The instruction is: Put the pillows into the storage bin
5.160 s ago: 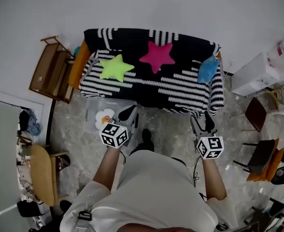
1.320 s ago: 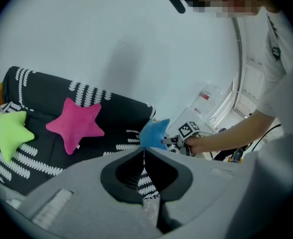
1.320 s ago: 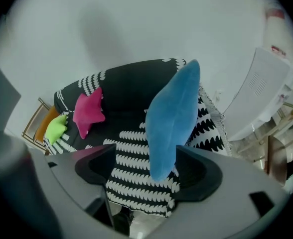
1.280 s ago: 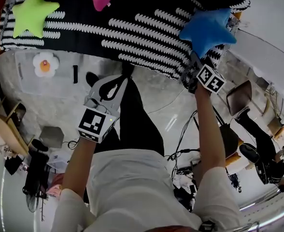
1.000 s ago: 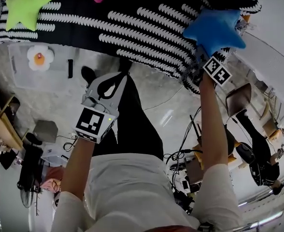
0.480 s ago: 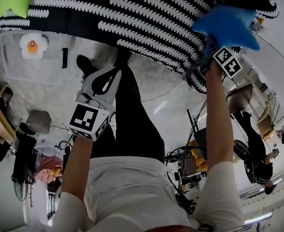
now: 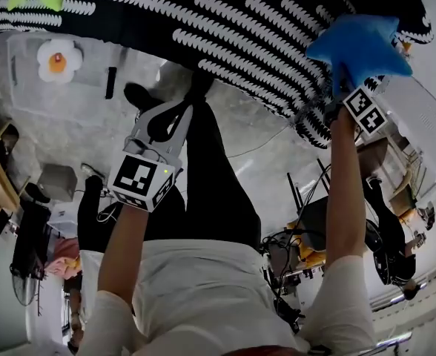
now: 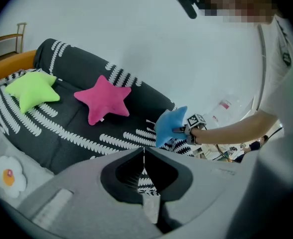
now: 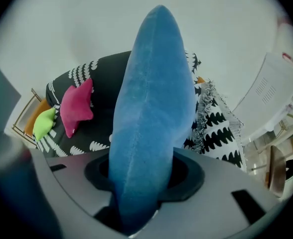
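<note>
"Where's the blue star pillow (image 7: 359, 43)?"

"At two o'clock in the head view, by the right-hand end of the sofa (image 7: 225, 21). The right tongs (image 7: 342, 93) have it edge-on between their jaws, which are closing and pinch the plush on both sides."

"And the left tongs (image 7: 182, 111)?"

"Jaws together, tip against tip, with nothing between them. They hang over the floor near the middle of the head view, pointing toward the sofa."

"The other pillows?"

"The green star pillow (image 8: 32, 89) and the pink star pillow (image 8: 104, 99) both lie on the sofa seat, apart from each other. In the left gripper view the green one is at nine o'clock from the pink one."

"The storage bin (image 7: 84, 104)?"

"It is clear plastic and stands on the floor at ten o'clock in the head view, just in front of the sofa. A flower pillow (image 7: 58, 56) lies in it."
</note>
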